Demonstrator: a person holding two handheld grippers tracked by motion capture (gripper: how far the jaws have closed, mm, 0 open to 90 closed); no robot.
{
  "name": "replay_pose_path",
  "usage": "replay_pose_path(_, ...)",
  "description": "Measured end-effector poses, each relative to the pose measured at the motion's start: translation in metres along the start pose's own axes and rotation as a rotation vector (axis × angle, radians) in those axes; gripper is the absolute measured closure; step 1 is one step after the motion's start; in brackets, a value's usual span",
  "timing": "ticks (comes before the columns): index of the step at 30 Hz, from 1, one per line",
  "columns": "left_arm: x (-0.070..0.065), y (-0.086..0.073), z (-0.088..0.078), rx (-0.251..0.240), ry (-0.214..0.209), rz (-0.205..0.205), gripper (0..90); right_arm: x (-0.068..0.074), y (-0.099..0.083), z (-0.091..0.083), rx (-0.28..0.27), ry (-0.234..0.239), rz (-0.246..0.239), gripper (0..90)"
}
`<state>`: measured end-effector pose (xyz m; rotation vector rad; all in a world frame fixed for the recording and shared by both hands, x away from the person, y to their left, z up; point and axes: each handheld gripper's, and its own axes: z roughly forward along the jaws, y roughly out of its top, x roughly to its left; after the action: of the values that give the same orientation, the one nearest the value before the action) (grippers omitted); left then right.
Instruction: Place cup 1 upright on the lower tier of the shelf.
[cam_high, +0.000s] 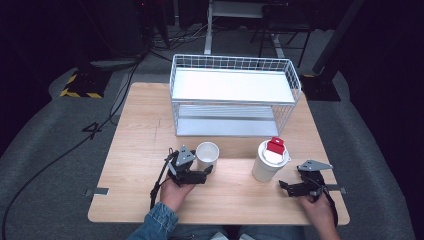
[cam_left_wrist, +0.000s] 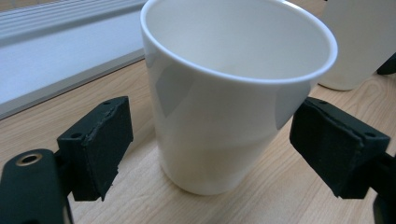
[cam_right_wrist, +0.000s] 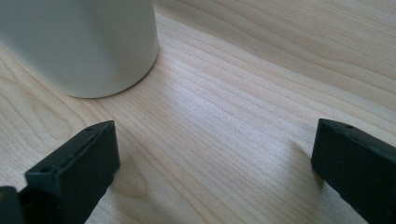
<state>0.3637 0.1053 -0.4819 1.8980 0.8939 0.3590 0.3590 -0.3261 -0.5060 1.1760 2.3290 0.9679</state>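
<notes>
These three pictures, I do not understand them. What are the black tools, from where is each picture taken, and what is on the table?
A person sits at a wooden table and holds a hand tool with two black jaws in each hand. The high view looks down from above; the other two come from small cameras riding on the tools.

The left gripper has its jaws on both sides of an empty white cup. A gap shows at the left jaw; whether the right one touches is hard to tell, so the cup is not yet gripped.

The right gripper is open over bare wood, beside a white tumbler with a red-capped lid.

Behind them stands a white wire shelf rack.
</notes>
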Motion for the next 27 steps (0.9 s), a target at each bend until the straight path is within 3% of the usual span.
replay_pose_path(5, -0.002, 0.0, 0.004, -0.059, 0.003, 0.007, 14.3, 0.0, 0.0, 0.0, 0.0, -0.002, 0.001, 1.2)
replay_pose_path(13, -0.002, -0.001, 0.014, -0.09, 0.0, 0.001, 14.4, 0.0, 0.0, 0.0, 0.0, -0.003, 0.002, 1.1)
replay_pose_path(20, -0.001, -0.002, 0.02, -0.08, 0.001, -0.011, 14.3, 0.0, 0.0, 0.0, 0.0, -0.003, 0.002, 1.2)
replay_pose_path(24, -0.002, -0.003, 0.024, -0.034, 0.021, -0.011, 15.0, 0.0, 0.0, 0.0, 0.001, -0.005, 0.004, 1.1)
replay_pose_path(27, -0.002, -0.003, 0.024, -0.025, 0.021, 0.003, 19.9, 0.0, 0.0, 0.0, 0.001, -0.005, 0.003, 1.2)
